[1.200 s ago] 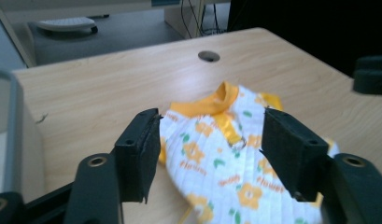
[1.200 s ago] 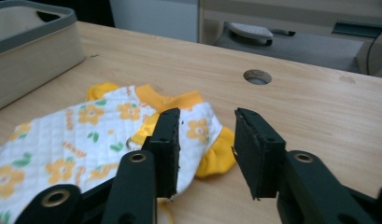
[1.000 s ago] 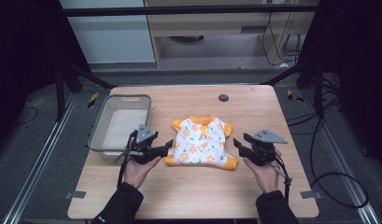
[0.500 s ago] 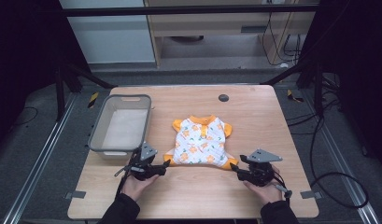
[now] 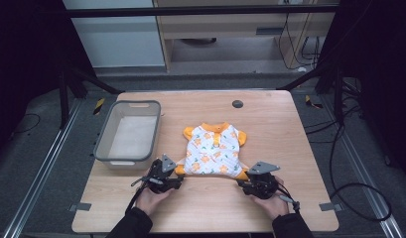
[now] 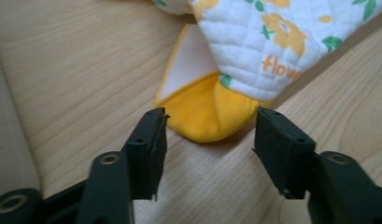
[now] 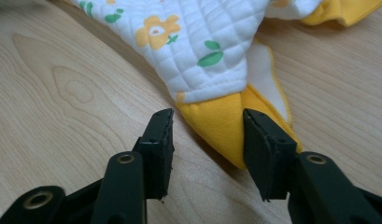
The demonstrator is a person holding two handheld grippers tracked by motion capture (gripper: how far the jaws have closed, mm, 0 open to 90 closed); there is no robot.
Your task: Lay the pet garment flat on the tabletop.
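Observation:
A small white quilted garment (image 5: 213,151) with orange flowers and orange trim lies flat on the wooden table (image 5: 290,139), collar away from me. My left gripper (image 5: 179,173) sits low at its near left corner. In the left gripper view the jaws (image 6: 209,133) straddle the orange cuff (image 6: 212,112); they have just been closing, and gaps remain beside the cuff. My right gripper (image 5: 242,178) is at the near right corner. Its jaws (image 7: 208,126) have also just been closing around the other orange cuff (image 7: 221,121), which still lies flat and unpinched.
A grey plastic basket (image 5: 103,144) stands empty on the table's left side, close to my left hand (image 5: 150,198). A small dark round fitting (image 5: 237,104) sits near the far edge. Bare wood lies right of the garment and in front of it.
Both hands came down and nearer to me, settling at the garment's near corners. Both pairs of jaws narrowed around the orange cuffs. The garment has not moved.

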